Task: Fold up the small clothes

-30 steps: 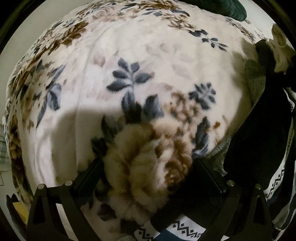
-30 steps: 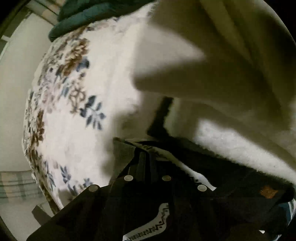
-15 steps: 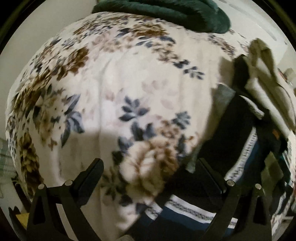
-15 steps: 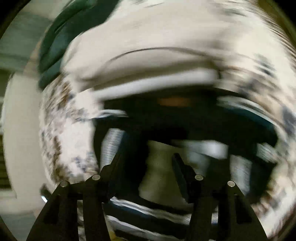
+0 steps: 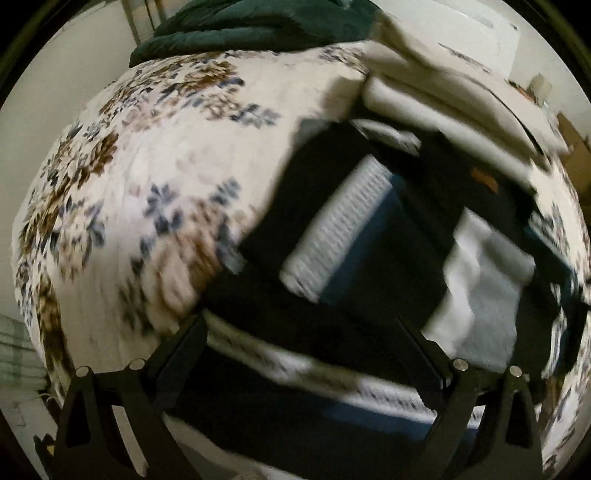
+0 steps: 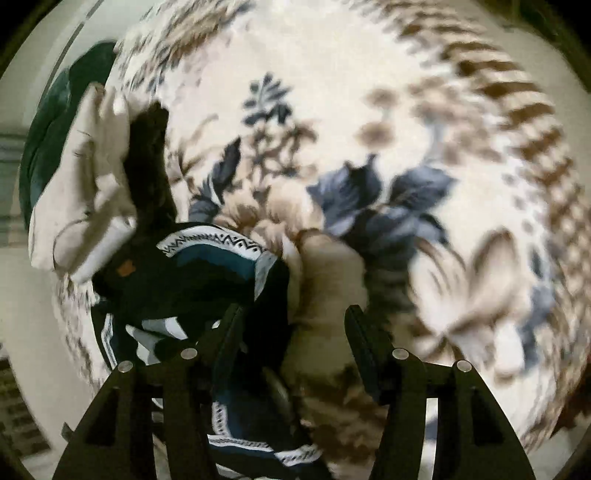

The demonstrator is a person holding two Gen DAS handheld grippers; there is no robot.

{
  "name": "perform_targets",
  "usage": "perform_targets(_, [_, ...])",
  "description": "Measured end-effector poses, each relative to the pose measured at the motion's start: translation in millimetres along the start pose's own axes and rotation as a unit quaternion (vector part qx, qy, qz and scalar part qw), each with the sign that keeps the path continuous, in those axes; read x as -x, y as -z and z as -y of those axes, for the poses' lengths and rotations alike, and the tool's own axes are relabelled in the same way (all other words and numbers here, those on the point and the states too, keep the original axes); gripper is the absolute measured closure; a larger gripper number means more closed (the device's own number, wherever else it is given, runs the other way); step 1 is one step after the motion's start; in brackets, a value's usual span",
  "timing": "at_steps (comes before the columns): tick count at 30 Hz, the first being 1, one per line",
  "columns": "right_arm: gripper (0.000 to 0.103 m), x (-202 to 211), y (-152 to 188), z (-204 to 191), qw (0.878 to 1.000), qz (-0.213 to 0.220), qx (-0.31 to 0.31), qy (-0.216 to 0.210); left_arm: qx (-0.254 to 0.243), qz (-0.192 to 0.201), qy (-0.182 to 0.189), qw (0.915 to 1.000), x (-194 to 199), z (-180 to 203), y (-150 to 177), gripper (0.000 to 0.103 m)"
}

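Dark patterned garment point(image 5: 354, 236) lies on the floral blanket point(image 5: 155, 177); both grippers' jaws spread, holding nothing.

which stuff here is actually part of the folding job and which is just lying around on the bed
Part of the job:
- dark patterned garment, black and navy with white zigzag bands
- left gripper, open above it
- right gripper, open at its edge

Just lying about:
- floral blanket underneath
- cream folded clothes beside the garment
- dark green bedding at the far end

Left wrist view looks down from near over the dark garment point(image 5: 332, 206); right wrist view sits closer, low over the floral blanket point(image 6: 369, 74) — both share garment and blanket
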State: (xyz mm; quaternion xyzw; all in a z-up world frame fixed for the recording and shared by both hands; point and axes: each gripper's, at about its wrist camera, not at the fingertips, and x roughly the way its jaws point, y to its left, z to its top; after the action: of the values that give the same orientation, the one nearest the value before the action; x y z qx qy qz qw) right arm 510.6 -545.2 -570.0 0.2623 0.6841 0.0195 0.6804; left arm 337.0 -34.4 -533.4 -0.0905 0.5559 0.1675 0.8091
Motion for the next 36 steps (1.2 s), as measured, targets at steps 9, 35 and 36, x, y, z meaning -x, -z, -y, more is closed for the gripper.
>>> perform_targets(9, [0.099, -58, -41, -9, 0.987, -0.132, 0.08, -0.039, -0.066, -0.049, -0.024, 0.9963, 33, 112, 116, 0.002])
perform_targets(35, [0.049, -69, 63, 11, 0.953, -0.234, 0.155, -0.117, -0.201, -0.07, 0.033, 0.9765, 19, 250, 235, 0.083])
perform_targets(36, [0.049, -80, 68, 7, 0.951, -0.238, 0.153, -0.126, -0.2, -0.072, 0.035, 0.9766, 21, 247, 235, 0.084])
